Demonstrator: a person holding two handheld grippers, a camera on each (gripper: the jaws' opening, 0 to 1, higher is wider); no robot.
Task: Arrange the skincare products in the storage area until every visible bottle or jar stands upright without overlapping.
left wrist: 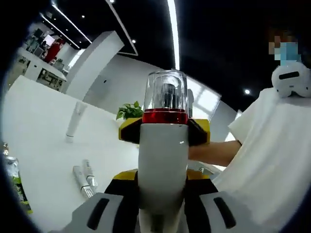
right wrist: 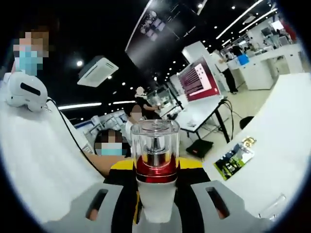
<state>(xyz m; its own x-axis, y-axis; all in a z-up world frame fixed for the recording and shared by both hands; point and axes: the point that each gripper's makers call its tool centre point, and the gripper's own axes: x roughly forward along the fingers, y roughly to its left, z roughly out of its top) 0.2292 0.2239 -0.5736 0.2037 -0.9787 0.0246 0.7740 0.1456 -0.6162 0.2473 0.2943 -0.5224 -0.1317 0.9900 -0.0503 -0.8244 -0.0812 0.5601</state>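
- Left gripper [left wrist: 163, 187] closed narrow on the bottle [left wrist: 164, 150], low centre of the left gripper view, jaws hugging the white body below the red band
- Right gripper [right wrist: 155, 194] likewise clamped on the same bottle from the opposite side, low centre of the right gripper view, clear cap standing above the jaws
- Risk of a tug-of-war: two grips on one smooth body, so uneven pull or one early release likely to twist or drop it
- Bottle apparently lifted off the table [left wrist: 43, 145]; any slip from here means a fall and a roll
- Clear cap not gripped; could pop off if squeezed or knocked
- Set-down hazard at lower left of the left gripper view: two tubes [left wrist: 85, 177] lying flat, easy to land on or overlap
- Upright tube [left wrist: 76, 120] at middle left, narrow, easily toppled by a passing jaw
- Green pack [right wrist: 234, 158] lying flat at right of the right gripper view, another thing to clip on the way down
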